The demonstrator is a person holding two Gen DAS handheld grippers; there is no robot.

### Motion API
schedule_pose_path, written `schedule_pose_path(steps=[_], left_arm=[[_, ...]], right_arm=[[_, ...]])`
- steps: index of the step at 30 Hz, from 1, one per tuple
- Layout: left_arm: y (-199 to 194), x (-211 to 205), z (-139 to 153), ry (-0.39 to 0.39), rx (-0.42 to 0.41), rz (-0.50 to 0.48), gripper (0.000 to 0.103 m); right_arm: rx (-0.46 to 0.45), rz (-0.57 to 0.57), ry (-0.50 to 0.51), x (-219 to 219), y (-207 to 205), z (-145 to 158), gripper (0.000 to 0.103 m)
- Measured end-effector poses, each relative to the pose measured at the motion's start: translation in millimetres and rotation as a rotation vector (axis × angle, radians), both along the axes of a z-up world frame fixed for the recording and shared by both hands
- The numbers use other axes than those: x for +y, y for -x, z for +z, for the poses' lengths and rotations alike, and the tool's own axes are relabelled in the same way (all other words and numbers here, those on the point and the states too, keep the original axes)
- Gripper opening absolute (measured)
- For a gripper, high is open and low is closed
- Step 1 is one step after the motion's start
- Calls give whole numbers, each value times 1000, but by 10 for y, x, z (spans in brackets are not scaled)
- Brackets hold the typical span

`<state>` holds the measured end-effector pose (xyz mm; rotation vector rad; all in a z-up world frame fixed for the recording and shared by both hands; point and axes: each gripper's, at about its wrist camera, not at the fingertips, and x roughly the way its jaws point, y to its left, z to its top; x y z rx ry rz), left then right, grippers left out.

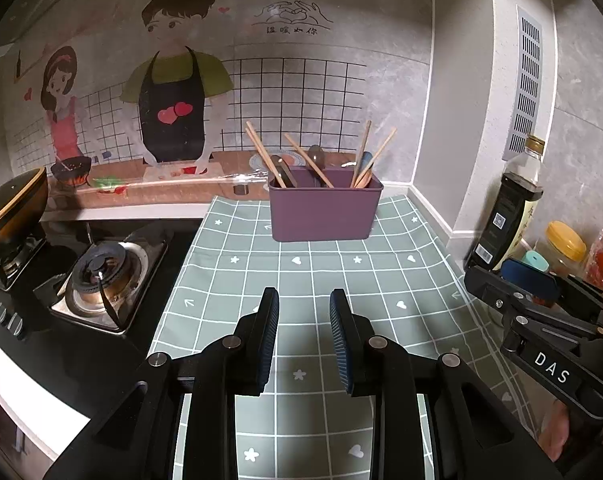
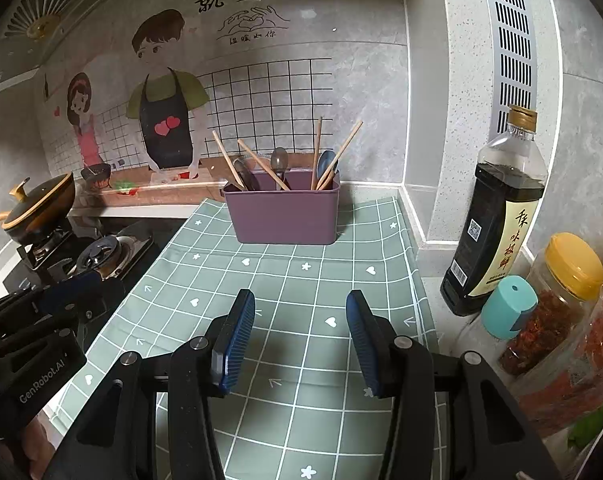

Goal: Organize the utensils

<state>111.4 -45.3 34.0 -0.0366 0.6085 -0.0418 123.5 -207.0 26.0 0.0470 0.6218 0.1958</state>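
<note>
Utensils were already in the holder; your hands were free.

You held the left hand-held gripper (image 1: 304, 300) and the right hand-held gripper (image 2: 300, 302) above the checked cloth (image 2: 301, 280) on the bench, both with jaws spread and pinching nothing. The chopsticks (image 2: 261, 164) and spoons (image 2: 279, 160) stood together in the purple holder (image 2: 281, 216) at the far edge of the cloth. No loose utensil was visible on the cloth, so I judge the sorting was nearly or fully done.
</note>
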Motion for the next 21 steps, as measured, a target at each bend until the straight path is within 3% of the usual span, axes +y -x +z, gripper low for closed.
schedule_pose_path(steps=[21], left_arm=[[-3, 49, -52, 17, 19, 6, 28]], right_arm=[[6, -2, 3, -13, -9, -17, 45]])
